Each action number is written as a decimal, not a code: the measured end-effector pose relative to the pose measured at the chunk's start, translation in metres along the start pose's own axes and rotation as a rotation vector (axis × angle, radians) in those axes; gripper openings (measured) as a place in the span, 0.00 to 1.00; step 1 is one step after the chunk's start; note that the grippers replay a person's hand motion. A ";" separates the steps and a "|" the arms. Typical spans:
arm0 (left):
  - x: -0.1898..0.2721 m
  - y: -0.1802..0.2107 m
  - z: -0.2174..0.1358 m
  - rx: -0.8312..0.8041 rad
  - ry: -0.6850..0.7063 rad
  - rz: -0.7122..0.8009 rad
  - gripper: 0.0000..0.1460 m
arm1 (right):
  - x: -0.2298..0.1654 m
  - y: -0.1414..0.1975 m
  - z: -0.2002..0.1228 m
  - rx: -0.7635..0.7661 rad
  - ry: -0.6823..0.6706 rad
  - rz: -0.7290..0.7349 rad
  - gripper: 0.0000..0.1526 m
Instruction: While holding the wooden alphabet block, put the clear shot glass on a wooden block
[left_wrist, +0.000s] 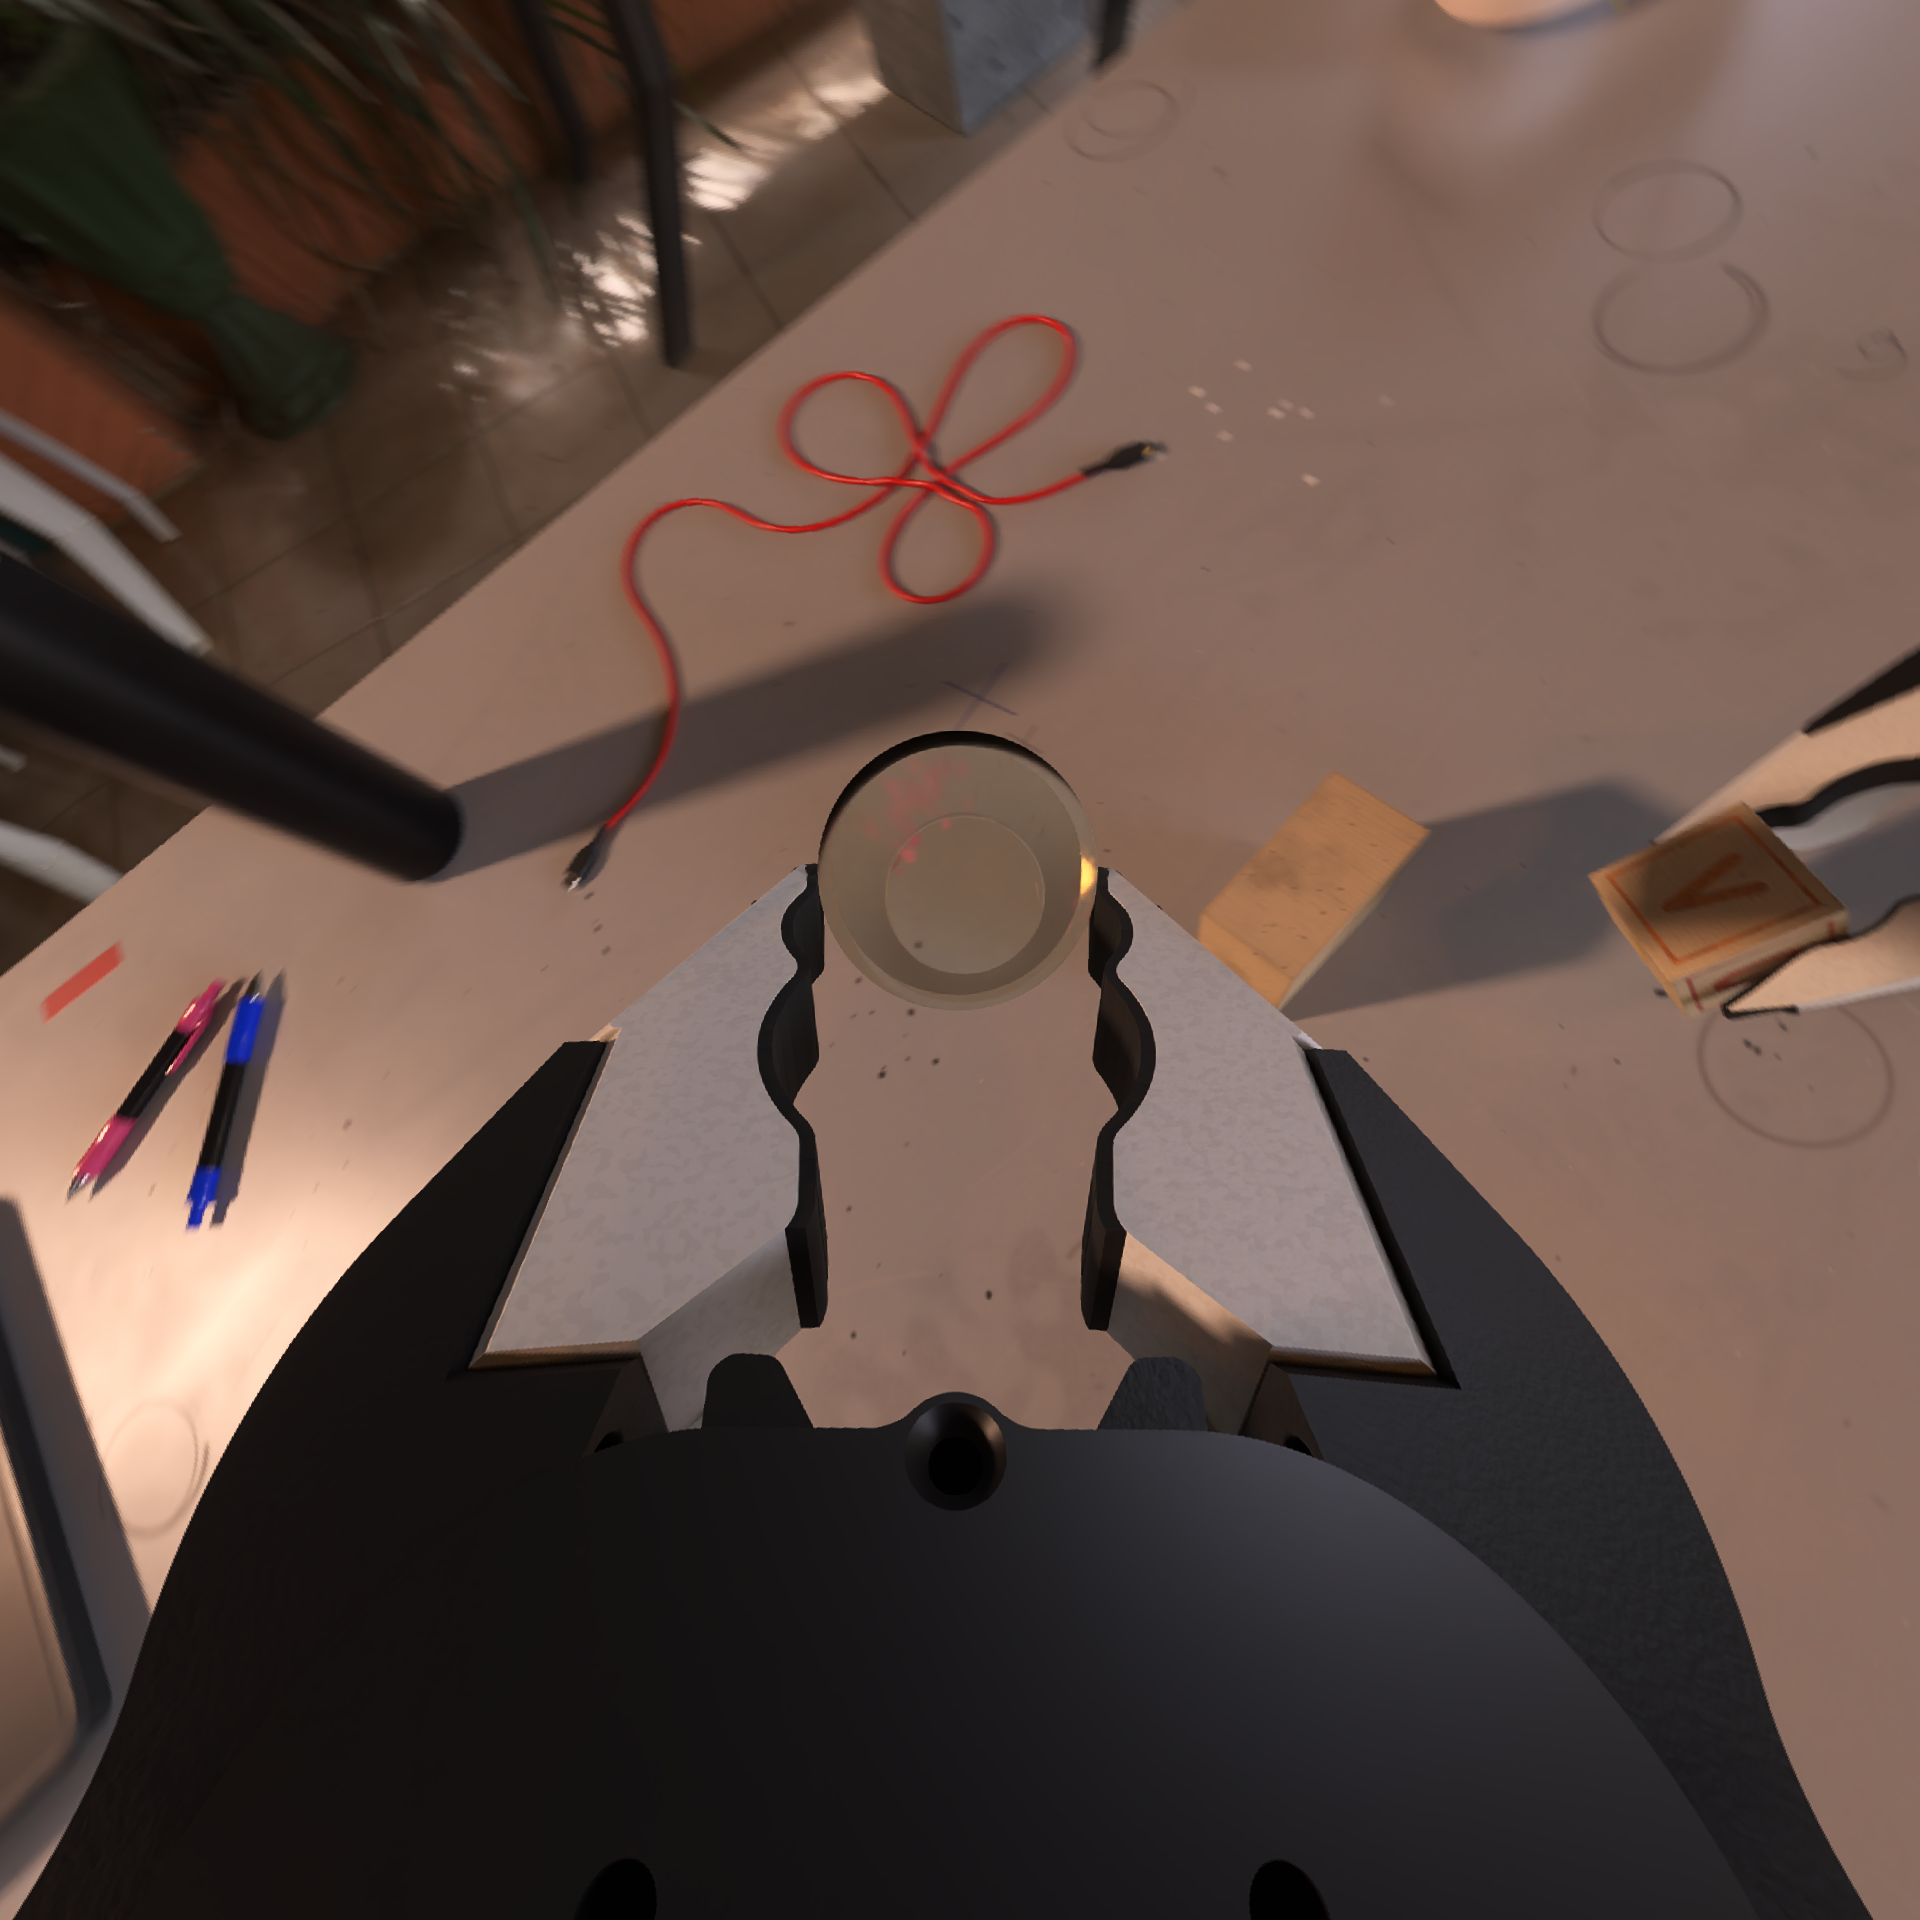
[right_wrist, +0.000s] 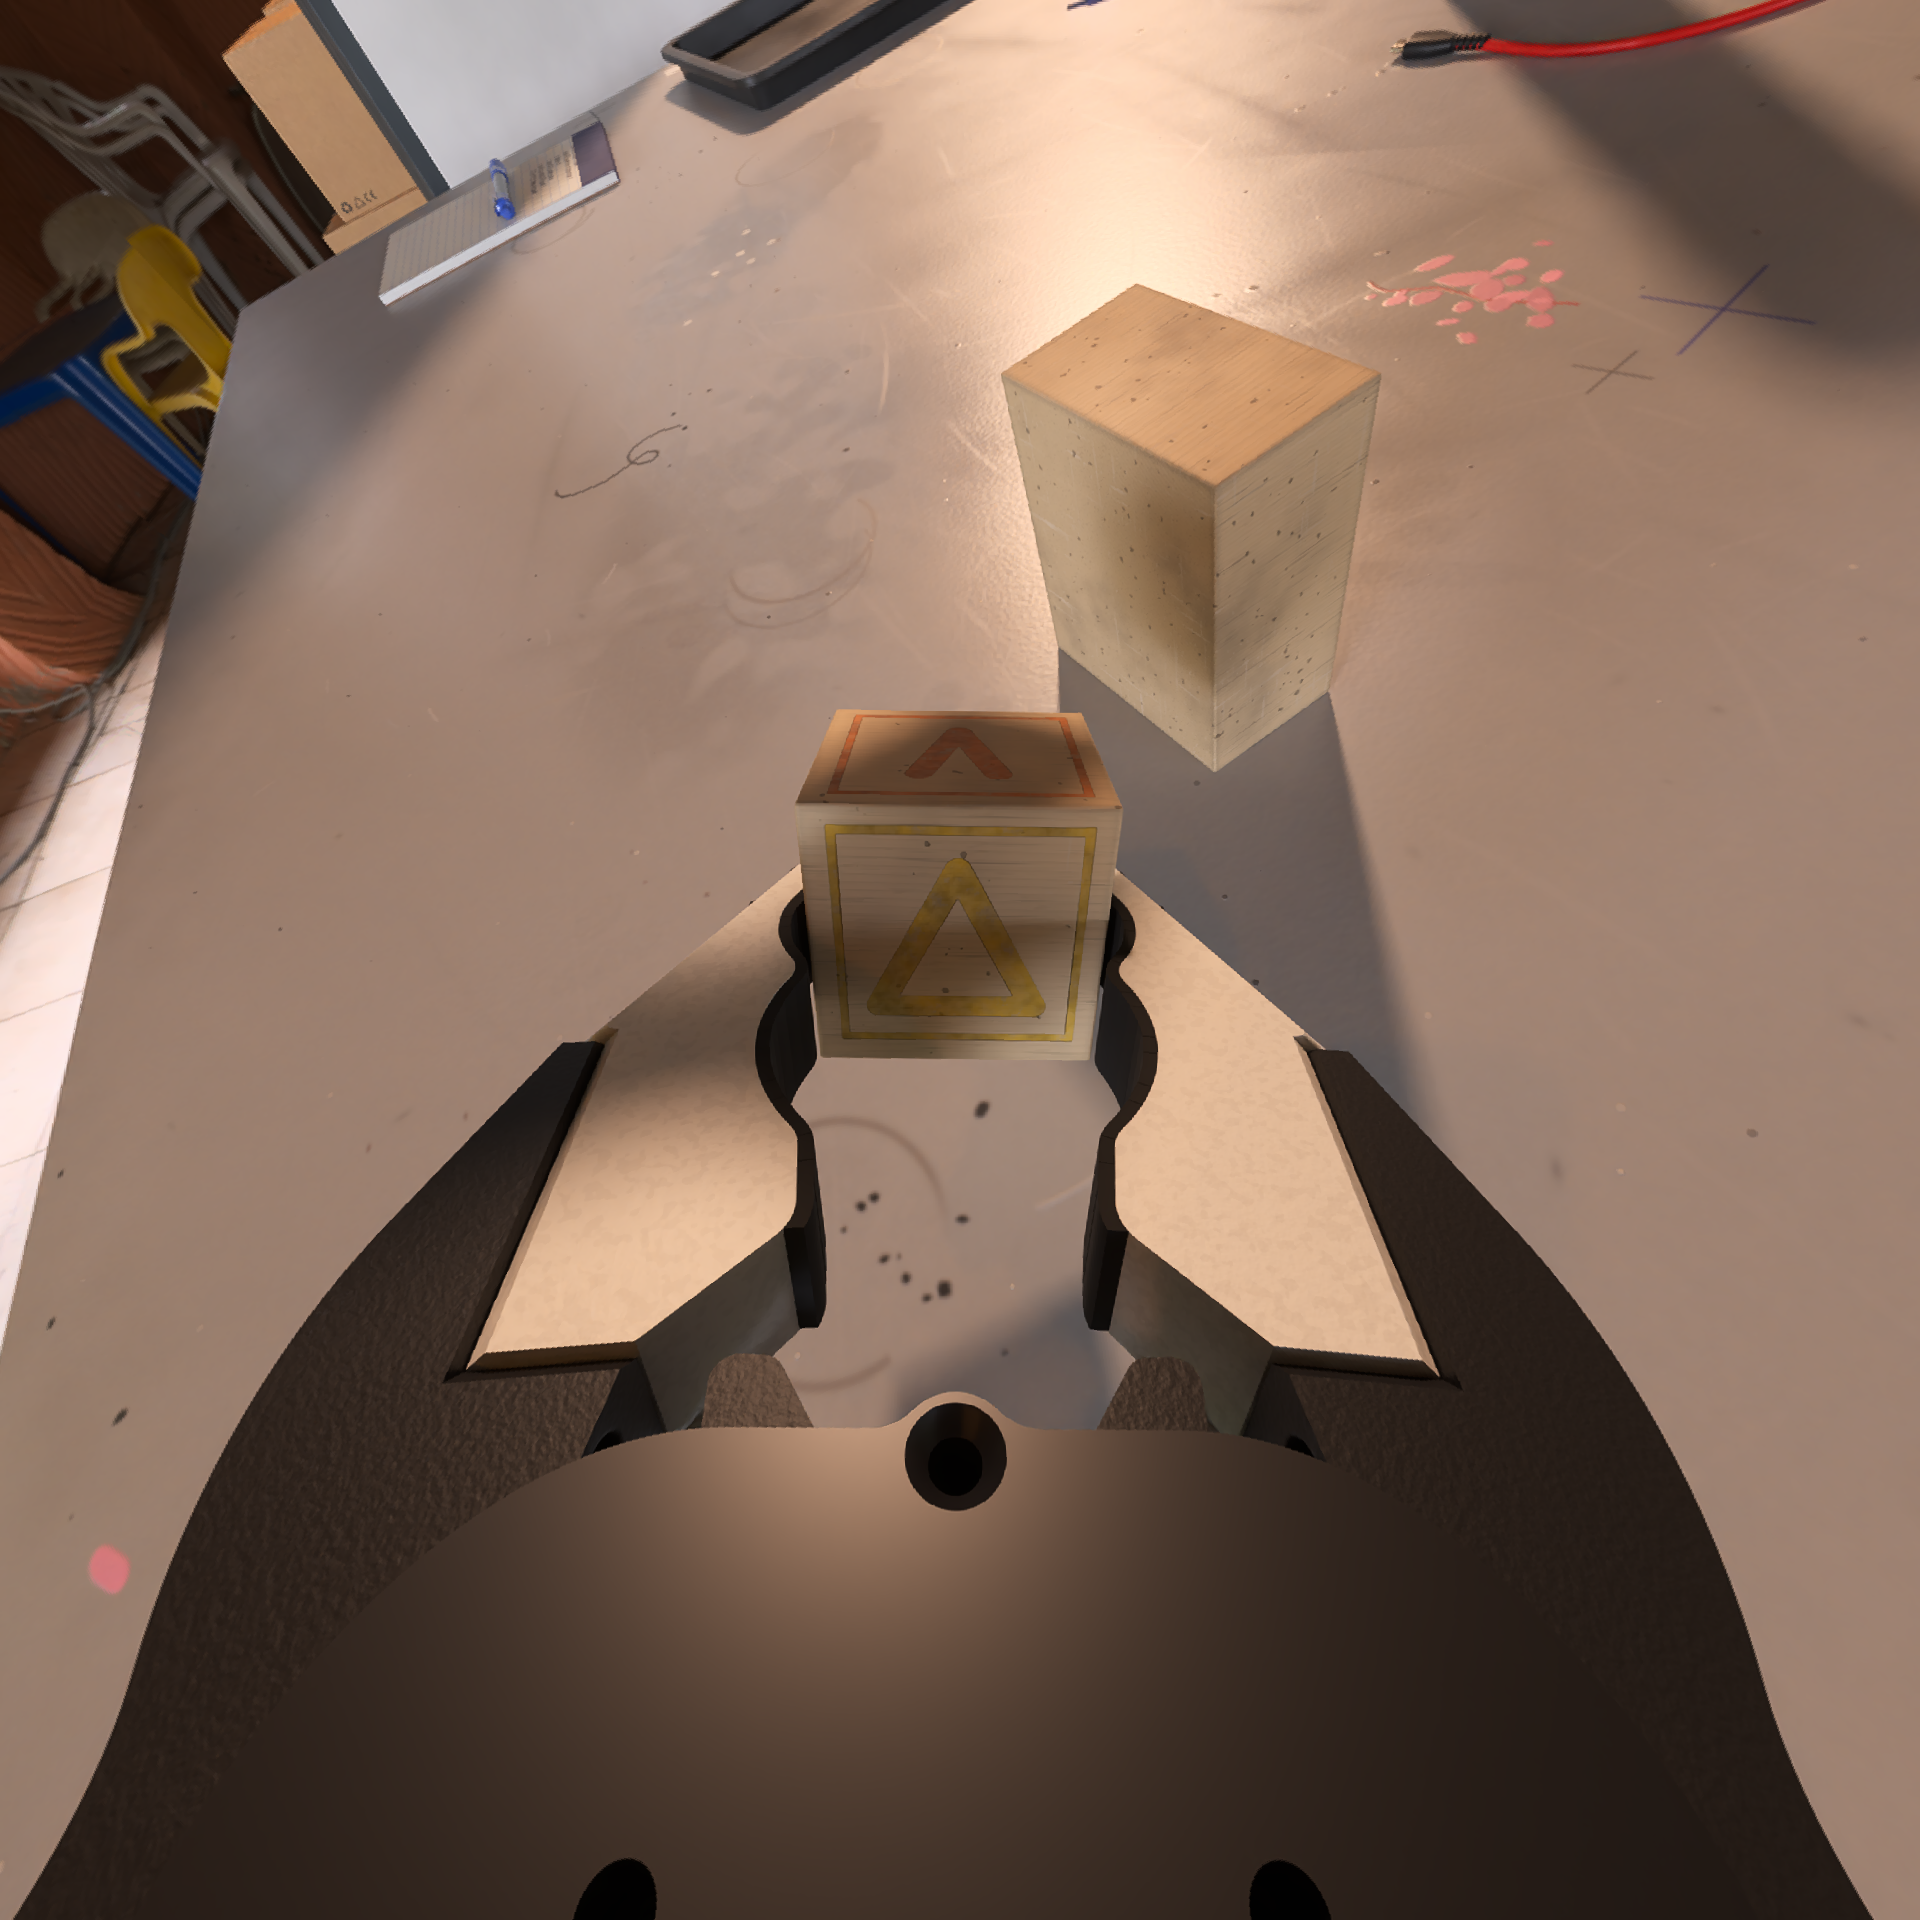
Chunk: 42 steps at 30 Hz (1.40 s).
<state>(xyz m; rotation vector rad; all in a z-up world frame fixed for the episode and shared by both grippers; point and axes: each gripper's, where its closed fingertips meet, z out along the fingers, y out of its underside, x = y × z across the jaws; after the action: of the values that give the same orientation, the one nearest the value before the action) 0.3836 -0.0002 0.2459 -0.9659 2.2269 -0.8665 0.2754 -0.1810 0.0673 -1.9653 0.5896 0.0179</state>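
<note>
Your left jaws clamp the clear shot glass (left_wrist: 954, 871), your right jaws the wooden alphabet block (right_wrist: 956, 883); the glass isn't yet on the plain wooden block (left_wrist: 1311, 899).

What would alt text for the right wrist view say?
A hand-held gripper grips a wooden alphabet block above a scuffed table. A taller plain wooden block stands upright just beyond, to the right.

Clear shot glass (left_wrist: 954, 871): transparent, round, seen end-on, clamped between left gripper's fingertips, above table.
Wooden alphabet block (right_wrist: 958, 883): pale cube, yellow-framed triangle on near face, red-framed mark on top, gripped at sides.
Wooden block (right_wrist: 1195, 520): plain, tall, upright on table, far right of cube, apart.
</note>
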 end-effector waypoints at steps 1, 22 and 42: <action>0.008 -0.004 0.009 -0.022 0.033 0.032 0.35 | 0.001 0.000 0.000 0.000 0.003 -0.002 0.34; 0.119 0.019 0.095 -0.147 0.674 0.534 0.35 | -0.001 0.000 -0.003 0.003 -0.012 -0.003 0.34; 0.121 0.034 0.101 -0.190 0.673 0.520 0.35 | -0.001 0.000 -0.003 0.003 -0.012 0.002 0.34</action>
<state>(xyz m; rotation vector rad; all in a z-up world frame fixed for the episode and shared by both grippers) 0.3687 -0.1101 0.1291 -0.1161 2.9700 -0.8132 0.2737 -0.1831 0.0687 -1.9601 0.5840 0.0301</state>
